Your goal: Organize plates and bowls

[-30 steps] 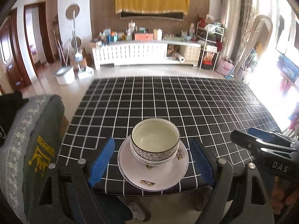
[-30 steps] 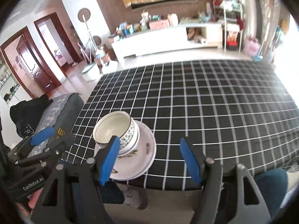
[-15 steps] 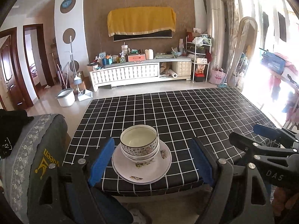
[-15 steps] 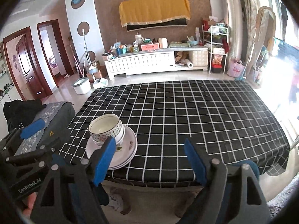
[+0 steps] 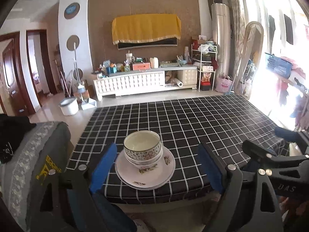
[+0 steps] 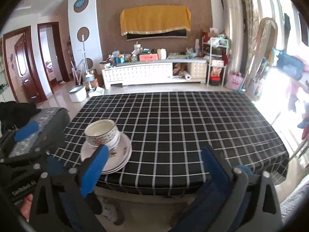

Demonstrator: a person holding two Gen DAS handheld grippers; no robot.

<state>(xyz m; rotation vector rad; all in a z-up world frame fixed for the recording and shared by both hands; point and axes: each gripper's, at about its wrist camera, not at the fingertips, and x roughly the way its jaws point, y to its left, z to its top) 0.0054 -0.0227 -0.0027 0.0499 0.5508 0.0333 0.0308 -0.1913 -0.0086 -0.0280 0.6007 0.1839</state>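
Checked-cloth bench (image 5: 193,119), near left edge: bowls (image 5: 142,148) nested on stacked plates (image 5: 145,171), sorting seemingly done; my left gripper (image 5: 157,166) and right gripper (image 6: 154,166) jaws released, holding nothing.

Two nested bowls (image 5: 142,148) are counted at lower centre of the left wrist view, stacked on plates (image 5: 145,176); at least two plates can be told apart.

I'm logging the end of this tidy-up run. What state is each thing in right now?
bowls: nested, upright, empty on top, sitting on the plates.
plates: stacked flat near the table's front edge.
left gripper: jaws open, holding nothing, short of the stack.
right gripper: jaws open, holding nothing, off to the stack's right.
tablecloth: spread flat over the table.
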